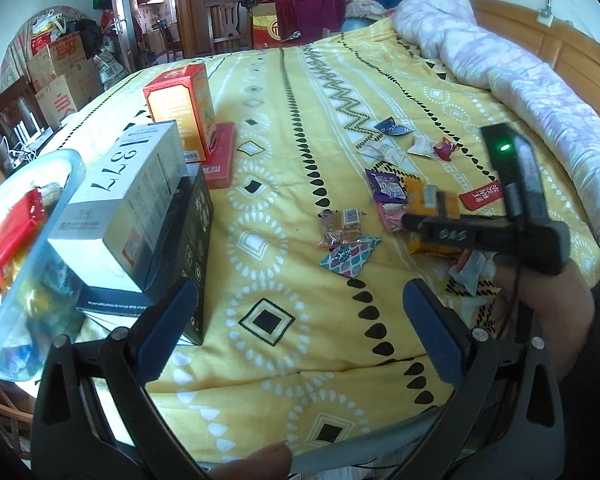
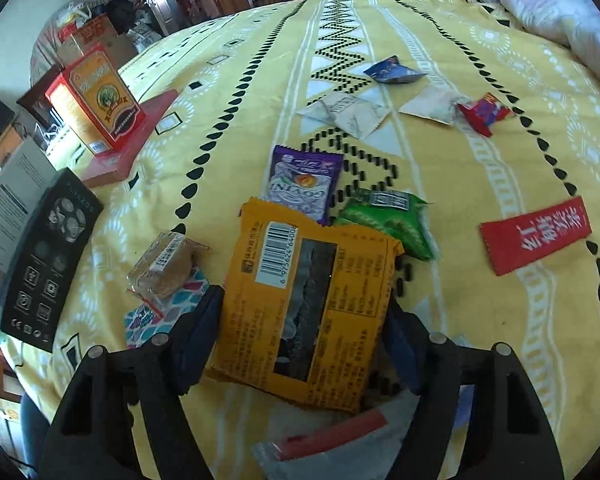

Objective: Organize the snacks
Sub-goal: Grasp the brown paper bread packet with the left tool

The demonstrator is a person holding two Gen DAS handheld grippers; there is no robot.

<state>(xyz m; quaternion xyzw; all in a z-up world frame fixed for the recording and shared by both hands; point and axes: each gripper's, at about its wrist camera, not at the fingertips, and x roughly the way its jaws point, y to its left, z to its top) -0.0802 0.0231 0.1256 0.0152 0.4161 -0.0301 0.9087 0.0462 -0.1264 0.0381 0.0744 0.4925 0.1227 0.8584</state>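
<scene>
I count, relative to my jaws:
Orange packets (image 2: 304,304) between right jaws: one
Loose snack packets ahead of right jaws: about nine
Boxes left of left jaws: four
Clear tubs (image 1: 28,248) far left: one

A grey box (image 1: 132,200) is lying on a black box (image 1: 188,248) on the yellow bedspread (image 1: 300,100), a quilt (image 1: 520,60) bunching behind.
</scene>
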